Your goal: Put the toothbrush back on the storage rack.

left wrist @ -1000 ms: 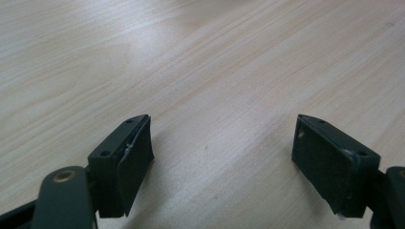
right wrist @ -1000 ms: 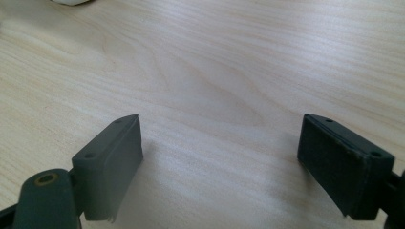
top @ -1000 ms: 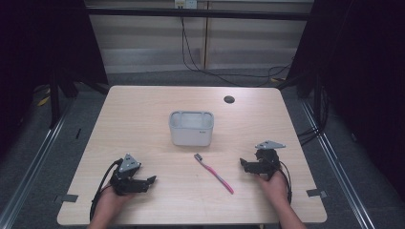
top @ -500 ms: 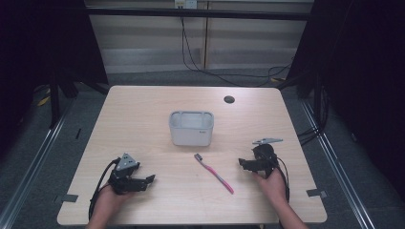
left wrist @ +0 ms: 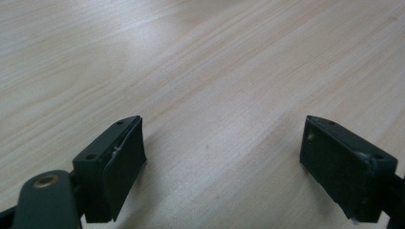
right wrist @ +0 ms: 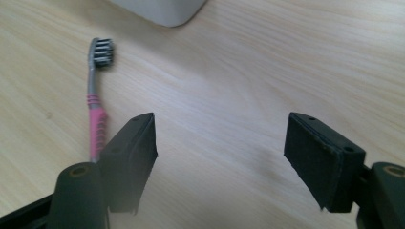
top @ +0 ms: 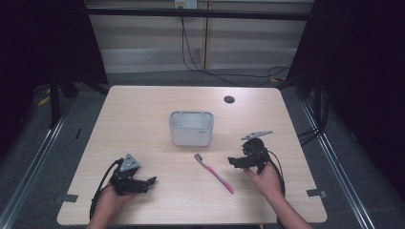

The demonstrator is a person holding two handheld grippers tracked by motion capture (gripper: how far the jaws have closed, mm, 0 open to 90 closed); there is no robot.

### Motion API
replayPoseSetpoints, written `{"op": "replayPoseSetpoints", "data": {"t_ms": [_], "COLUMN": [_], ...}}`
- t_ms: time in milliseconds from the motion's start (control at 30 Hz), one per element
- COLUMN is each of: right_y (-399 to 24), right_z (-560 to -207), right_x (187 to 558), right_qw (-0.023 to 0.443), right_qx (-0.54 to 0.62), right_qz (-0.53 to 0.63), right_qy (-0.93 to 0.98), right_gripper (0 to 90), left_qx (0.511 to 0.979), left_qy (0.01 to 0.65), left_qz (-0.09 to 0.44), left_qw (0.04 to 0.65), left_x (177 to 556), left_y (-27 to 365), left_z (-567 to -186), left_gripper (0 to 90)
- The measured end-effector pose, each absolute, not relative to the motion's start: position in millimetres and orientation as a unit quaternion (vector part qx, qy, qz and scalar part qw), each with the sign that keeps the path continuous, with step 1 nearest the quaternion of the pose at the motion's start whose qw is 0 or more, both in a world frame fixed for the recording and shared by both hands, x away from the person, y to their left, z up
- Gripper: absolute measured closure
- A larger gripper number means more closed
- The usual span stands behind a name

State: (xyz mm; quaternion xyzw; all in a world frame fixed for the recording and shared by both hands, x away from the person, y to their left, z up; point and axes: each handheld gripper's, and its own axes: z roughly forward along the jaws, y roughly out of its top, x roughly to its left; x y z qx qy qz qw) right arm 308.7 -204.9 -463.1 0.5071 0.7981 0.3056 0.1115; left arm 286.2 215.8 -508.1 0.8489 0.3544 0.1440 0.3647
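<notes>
Wooden table (top: pixel 143 114) carries a grey tub (top: pixel 191 128) mid-table, left gripper (top: pixel 152 181) down by the near edge, jaws wide over bare wood. Right gripper (top: pixel 232 161) hangs wide too, having just narrowed slightly, nothing between. Pink toothbrush (top: pixel 214 173) lies flat just beside it.

The left gripper (left wrist: pixel 222 157) hovers low over the wooden table (left wrist: pixel 200 62), its two black jaws spread wide (bare wood grain between them), gripping nothing.
</notes>
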Motion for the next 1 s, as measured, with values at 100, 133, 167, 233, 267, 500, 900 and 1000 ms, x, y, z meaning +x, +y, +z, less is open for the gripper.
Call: {"op": "replayPoseSetpoints", "data": {"t_ms": [100, 133, 167, 233, 267, 500, 900, 1000], "right_y": [-196.7, -194.1, -189.8, -183.1, -178.3, -163.2, -145.8, -139.1], "right_z": [-460.4, -460.0, -459.6, -458.7, -457.9, -455.2, -451.8, -450.5], "right_x": [308.1, 307.7, 307.1, 305.2, 304.0, 304.2, 309.1, 311.9], "right_qw": [0.107, 0.107, 0.106, 0.102, 0.095, 0.079, 0.063, 0.061], "right_qx": [0.496, 0.491, 0.484, 0.478, 0.475, 0.458, 0.436, 0.425], "right_qz": [0.3, 0.298, 0.294, 0.293, 0.29, 0.267, 0.25, 0.243], "right_qy": [0.808, 0.811, 0.817, 0.822, 0.825, 0.844, 0.863, 0.87], "right_gripper": [28.0, 28.0, 28.1, 29.3, 31.6, 39.1, 43.7, 44.9], "left_qx": [0.851, 0.852, 0.85, 0.85, 0.85, 0.85, 0.851, 0.851], "left_qy": [0.352, 0.351, 0.355, 0.353, 0.354, 0.353, 0.353, 0.353], "left_qz": [0.143, 0.144, 0.142, 0.142, 0.143, 0.144, 0.145, 0.145], "left_qw": [0.362, 0.361, 0.364, 0.363, 0.364, 0.363, 0.361, 0.361], "left_x": [286.6, 287.1, 287.2, 287.5, 287.4, 288.1, 288.4, 288.4], "left_y": [215.7, 215.3, 214.6, 214.6, 214.5, 214.3, 214.5, 214.5], "left_z": [-507.8, -507.9, -508.3, -508.3, -508.3, -508.4, -508.2, -508.2], "left_gripper": [13.4, 12.8, 12.8, 12.5, 12.4, 12.1, 12.0, 12.0]}}
